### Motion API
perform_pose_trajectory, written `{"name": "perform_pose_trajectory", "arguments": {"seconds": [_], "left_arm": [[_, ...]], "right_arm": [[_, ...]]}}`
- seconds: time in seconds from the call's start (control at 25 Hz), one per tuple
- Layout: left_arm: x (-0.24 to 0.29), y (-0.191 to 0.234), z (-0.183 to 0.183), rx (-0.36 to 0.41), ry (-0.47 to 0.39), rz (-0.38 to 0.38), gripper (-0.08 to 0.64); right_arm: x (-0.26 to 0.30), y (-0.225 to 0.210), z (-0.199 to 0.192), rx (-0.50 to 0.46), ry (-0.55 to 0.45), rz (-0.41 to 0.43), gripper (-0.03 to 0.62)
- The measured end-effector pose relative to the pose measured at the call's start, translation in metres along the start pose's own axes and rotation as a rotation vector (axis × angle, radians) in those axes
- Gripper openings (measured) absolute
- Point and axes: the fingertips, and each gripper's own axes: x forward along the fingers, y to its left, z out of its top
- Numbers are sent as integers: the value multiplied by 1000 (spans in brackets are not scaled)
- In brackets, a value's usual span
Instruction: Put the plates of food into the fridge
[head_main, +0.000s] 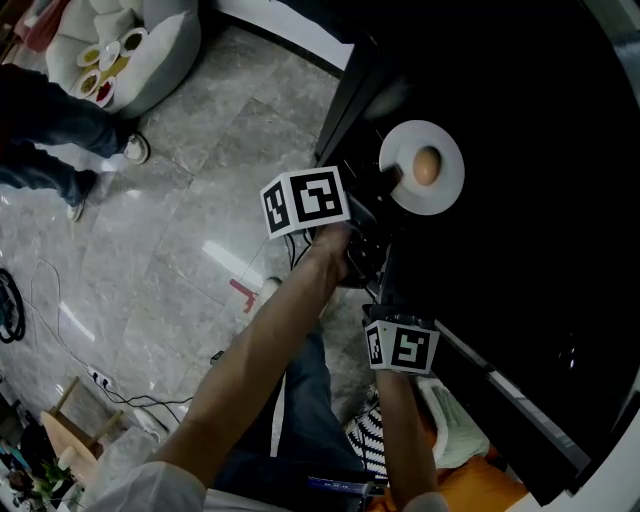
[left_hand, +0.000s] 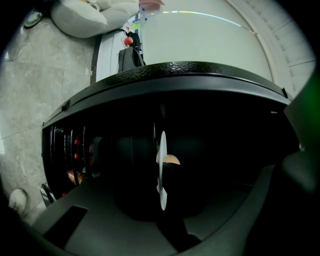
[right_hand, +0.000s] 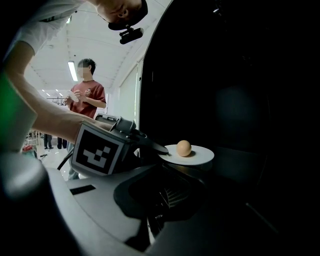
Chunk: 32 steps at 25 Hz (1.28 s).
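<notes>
Left hand-held gripper (head_main: 388, 182): closed on the near rim of the white plate (head_main: 422, 167), which it holds out flat ahead of its tips; in its own view the plate shows edge-on, pinched between the jaws.
Food: one round, egg-like item (head_main: 426, 165) sits near the plate's middle, just beyond the left hand-held gripper's tips.
Right hand-held gripper (right_hand: 161, 202): jaws drawn close together with nothing between them; it sits back and below the left one, apart from the plate, which is ahead of it and a little higher.
Fridge (head_main: 540, 200): a dark cavity directly ahead of both hand-held grippers; the plate is at its mouth or just inside. It is too dark to tell whether the plate rests on a shelf.
Done so far: judging by this, the plate is lifted and brought up to the fridge.
Left to do: set it down on a shelf, let go, and draw the left hand-held gripper back; whether other plates remain cannot be seen here.
Risk: the food looks free to roll, so the plate should stay level.
</notes>
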Motion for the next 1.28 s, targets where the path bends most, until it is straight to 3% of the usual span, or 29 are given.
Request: {"name": "perform_pose_trajectory", "arguments": {"seconds": [0.56,0.84,1.28], "left_arm": [[13,-1,-5,-3,51,-17,18],[12,-6,-6,-36,83,-62,18],[12,-7,-8,5,129,-60,18]], "right_arm": [[24,-6,7,26,-42,-16,8],[32,-4,7,50,-36,0,9],[49,-1,10,53,-48,21,9]]}}
